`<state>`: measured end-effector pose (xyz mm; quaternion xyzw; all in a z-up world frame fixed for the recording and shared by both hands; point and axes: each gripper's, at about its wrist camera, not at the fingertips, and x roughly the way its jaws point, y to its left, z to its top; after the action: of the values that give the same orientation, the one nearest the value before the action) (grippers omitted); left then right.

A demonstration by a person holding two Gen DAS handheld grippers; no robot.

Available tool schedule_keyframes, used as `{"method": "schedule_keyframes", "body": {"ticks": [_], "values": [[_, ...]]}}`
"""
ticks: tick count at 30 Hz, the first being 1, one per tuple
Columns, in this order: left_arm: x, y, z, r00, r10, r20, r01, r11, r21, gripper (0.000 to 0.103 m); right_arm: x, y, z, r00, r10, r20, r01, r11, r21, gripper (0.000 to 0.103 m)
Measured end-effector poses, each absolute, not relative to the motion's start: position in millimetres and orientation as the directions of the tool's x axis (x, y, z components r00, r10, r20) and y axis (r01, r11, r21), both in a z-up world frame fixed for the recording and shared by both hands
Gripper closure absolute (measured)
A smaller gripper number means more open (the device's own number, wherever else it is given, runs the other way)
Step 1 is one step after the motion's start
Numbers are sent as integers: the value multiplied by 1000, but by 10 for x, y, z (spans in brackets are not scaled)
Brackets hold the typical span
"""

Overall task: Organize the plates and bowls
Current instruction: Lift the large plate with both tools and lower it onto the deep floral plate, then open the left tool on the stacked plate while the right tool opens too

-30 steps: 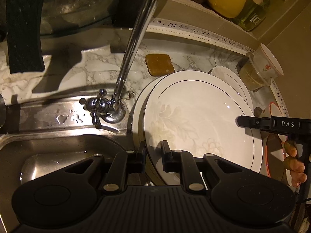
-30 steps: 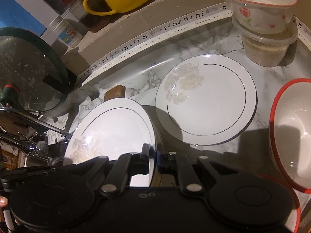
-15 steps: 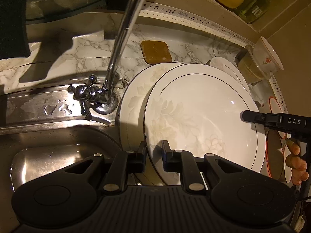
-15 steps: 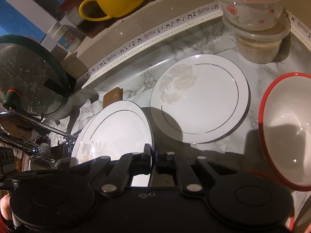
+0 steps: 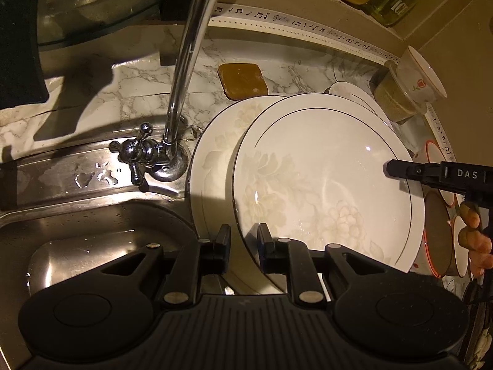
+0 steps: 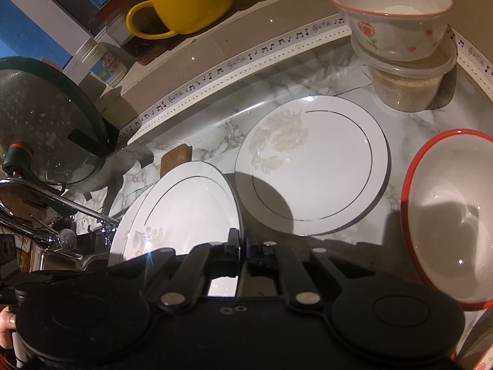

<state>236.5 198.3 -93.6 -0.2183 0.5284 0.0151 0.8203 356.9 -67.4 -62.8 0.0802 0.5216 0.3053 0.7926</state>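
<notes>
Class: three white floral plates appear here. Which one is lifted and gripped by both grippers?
The tilted plate nearest the cameras, pinched at opposite rims; another plate lies beneath it, the third plate flat on the counter.

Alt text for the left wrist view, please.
The left gripper and right gripper pinch opposite edges of a white floral plate, held over a second plate on the marble counter. A steel sink and faucet lie left, a soap bar behind.
</notes>
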Motion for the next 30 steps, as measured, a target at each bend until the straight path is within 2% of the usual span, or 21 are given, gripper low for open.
{"method": "schedule_keyframes", "body": {"ticks": [11,14,16,30], "values": [[2171,1977,-701,479,-138,-867,-243,928,-282,85,3555,-615,-686,263,580,-771,-398,793,462,98],[2135,2020,-687,479,-115,-870,-259,929,-266,80,3557,-605,-699,263,584,-768,-395,792,466,98],[2098,2065,-696,475,-113,-873,-276,923,-270,75,3560,-609,-699,260,586,-768,-395,790,469,98],[1960,2234,-742,499,-113,-859,-337,888,-312,73,3545,-526,-765,257,576,-776,-408,792,453,96]]}}
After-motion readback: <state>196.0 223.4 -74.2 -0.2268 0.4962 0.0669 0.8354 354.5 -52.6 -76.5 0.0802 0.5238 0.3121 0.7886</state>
